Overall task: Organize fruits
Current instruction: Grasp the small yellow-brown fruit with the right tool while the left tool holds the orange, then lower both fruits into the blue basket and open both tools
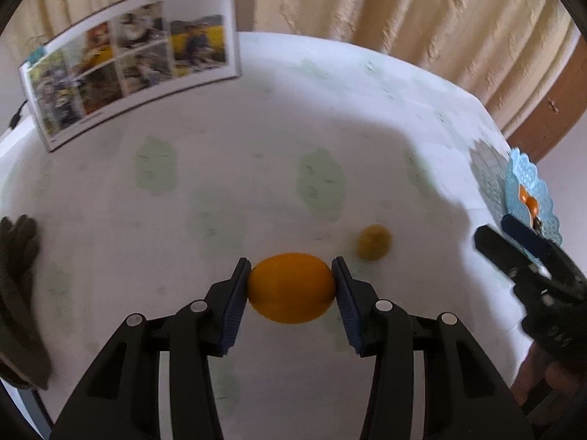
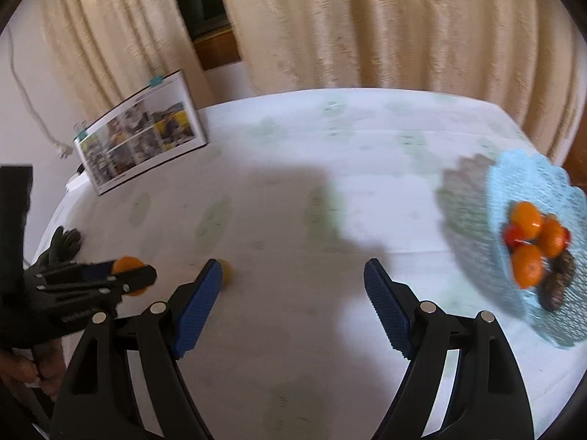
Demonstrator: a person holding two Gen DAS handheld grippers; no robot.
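Observation:
My left gripper [image 1: 291,282] is shut on an orange [image 1: 292,288] and holds it just above the white table. It also shows in the right wrist view [image 2: 121,275] at the left, with the orange [image 2: 126,264] between its jaws. A small yellow fruit [image 1: 374,242] lies on the cloth just right of it; in the right wrist view that fruit [image 2: 226,272] peeks out behind my left finger. My right gripper [image 2: 293,275] is open and empty over the table. A light blue lacy basket [image 2: 513,183] at the right holds oranges [image 2: 526,220], a red fruit and dark fruits.
A white tablecloth [image 1: 220,183] with pale green patches covers the table. A photo board [image 1: 128,58] stands at the back left. A dark glove [image 1: 18,256] lies at the left edge. Beige curtains hang behind. The basket [image 1: 528,183] sits near the right table edge.

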